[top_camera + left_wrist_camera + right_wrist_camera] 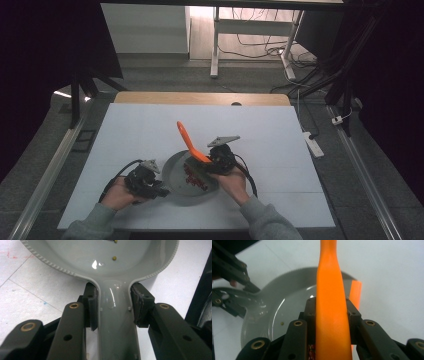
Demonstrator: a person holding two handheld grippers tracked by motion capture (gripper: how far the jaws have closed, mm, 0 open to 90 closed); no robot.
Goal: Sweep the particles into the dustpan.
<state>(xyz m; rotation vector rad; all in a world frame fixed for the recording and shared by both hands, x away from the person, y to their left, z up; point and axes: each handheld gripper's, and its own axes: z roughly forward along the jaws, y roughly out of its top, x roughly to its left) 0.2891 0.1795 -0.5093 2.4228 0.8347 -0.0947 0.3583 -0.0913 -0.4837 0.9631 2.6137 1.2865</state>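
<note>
white power strip (313, 142) on floor right of table (150, 125).

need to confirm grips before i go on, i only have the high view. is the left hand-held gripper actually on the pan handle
Observer: Yes. In the left gripper view its pads press both sides of the grey pan's handle, close to where the handle meets the bowl.
Operator: and the right one, is it holding the orange thing
Observer: Yes. The right hand-held gripper is shut on the orange spatula's handle, which runs up between its jaws.
Operator: anything in the pan besides the red stuff
Observer: A small yellowish bit lies on the pan floor, near a glossy highlight.
</note>
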